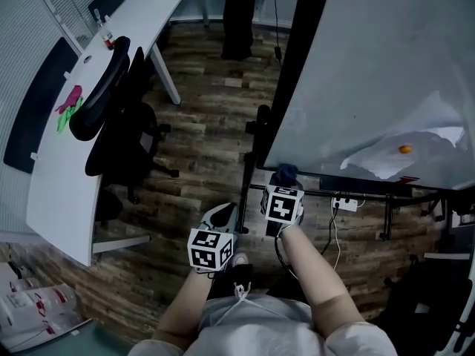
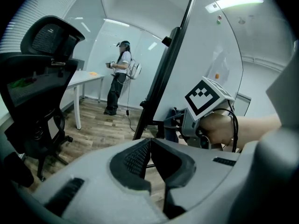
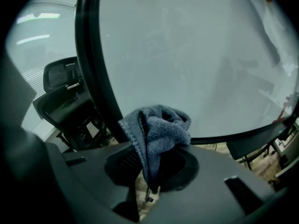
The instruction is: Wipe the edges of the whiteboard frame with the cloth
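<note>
The right gripper (image 3: 150,171) has its jaws clamped on a grey-blue cloth (image 3: 160,133). The cloth bunches up above the jaws, and its lower end disappears down between them. The bunch sits right at the lower left corner of the whiteboard frame (image 3: 92,64), where the black upright meets the bottom rail. It overlaps that corner, but I can't tell whether it is actually pressing on it. From the head view the marker cube hides these jaws, and only a dark tuft of cloth pokes out beyond it.

The left gripper (image 2: 149,158) is held lower and to the left, away from the board. Its jaws are closed together with nothing between them.

The whiteboard (image 1: 371,65) leans across the upper right and is cut off by the picture edges. A white sheet (image 1: 386,158) with a small orange spot lies near its bottom edge.

To the left a black office chair (image 1: 111,117) stands beside the curved edge of a white desk (image 1: 59,184), on a wood floor (image 1: 208,124). At the far end of the room a person (image 2: 120,78) stands by the desk, too small to make out much.
</note>
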`<state>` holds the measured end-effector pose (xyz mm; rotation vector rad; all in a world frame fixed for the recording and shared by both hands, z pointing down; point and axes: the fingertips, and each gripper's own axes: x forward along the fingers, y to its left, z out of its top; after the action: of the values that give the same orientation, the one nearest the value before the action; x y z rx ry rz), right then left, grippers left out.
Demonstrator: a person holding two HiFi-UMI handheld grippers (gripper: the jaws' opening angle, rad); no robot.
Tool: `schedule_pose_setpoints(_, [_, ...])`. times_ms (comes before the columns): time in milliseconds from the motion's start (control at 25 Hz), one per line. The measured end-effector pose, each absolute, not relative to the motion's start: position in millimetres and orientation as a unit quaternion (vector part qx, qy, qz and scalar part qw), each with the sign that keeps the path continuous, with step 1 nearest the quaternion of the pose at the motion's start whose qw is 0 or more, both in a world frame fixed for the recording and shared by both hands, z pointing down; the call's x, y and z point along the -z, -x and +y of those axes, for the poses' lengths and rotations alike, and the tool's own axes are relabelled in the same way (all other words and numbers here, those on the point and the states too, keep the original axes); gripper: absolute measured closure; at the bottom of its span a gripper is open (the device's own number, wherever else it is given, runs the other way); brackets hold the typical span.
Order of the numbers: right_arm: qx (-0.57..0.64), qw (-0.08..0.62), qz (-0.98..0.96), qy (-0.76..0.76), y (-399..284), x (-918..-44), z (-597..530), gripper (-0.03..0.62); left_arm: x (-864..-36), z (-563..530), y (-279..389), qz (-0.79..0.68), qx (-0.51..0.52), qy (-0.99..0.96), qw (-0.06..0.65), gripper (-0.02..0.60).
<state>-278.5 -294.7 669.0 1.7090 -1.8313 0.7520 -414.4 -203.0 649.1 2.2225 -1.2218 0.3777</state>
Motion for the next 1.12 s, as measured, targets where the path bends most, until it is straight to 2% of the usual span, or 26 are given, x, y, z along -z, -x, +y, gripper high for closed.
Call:
schedule_pose_setpoints(480, [-0.272,0.26,-0.709,-0.596,352.0,-663.9,-298.7,0.524,-661.8,-185.8,455.9,-0.475,-0.14,-0.816,0.299,0.563])
schedule_pose_setpoints(840, [-0.27,0.264,-0.728,-0.573,369.5,-659.4,-276.8,0.525,-654.0,-169.8,464.4,-0.48,-0.134,-0.815,0.297,0.563])
schedule_pose_setpoints(1120, [-0.248,0.221,-0.751,-0.571,343.5,-623.3,-248.2,0.525,-626.1,-160.6,446.3,-0.479,-0.126,-0.825,0.271,0.561])
